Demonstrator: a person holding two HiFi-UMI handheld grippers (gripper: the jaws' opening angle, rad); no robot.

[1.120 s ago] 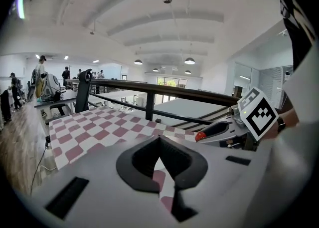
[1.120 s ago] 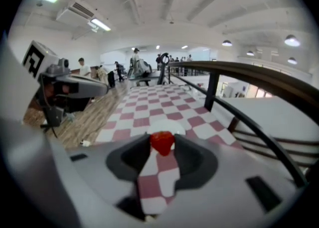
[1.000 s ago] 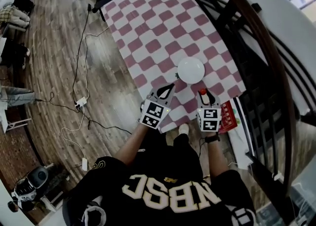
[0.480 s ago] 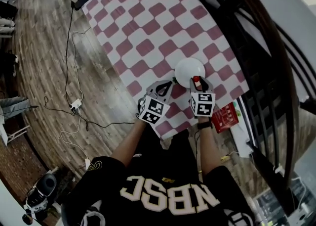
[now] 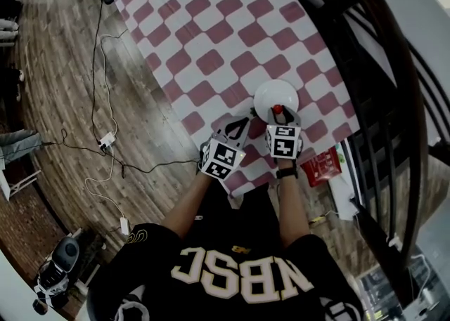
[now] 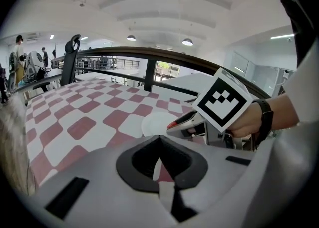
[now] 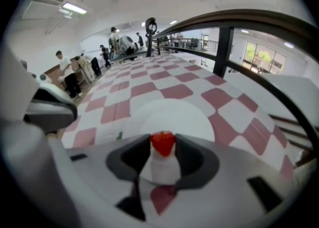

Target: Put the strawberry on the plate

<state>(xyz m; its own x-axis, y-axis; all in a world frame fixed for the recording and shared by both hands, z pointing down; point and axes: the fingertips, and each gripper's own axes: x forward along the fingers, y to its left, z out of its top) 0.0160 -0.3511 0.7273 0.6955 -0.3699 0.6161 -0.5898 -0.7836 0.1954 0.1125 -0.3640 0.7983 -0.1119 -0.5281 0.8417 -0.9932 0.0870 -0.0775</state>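
Apparently tip-down strawberry (image 7: 163, 142) in right tool (image 7: 163, 148)

Table (image 5: 211, 31): open checked cloth to the far and left of the plate (image 5: 275, 93). Right gripper (image 5: 278, 112) with strawberry (image 7: 163, 142) occupies plate's near rim. Left gripper (image 5: 242, 124), jaws together, crowds just beside it on the left. Dark railing (image 5: 365, 67) hems in the table's right edge.
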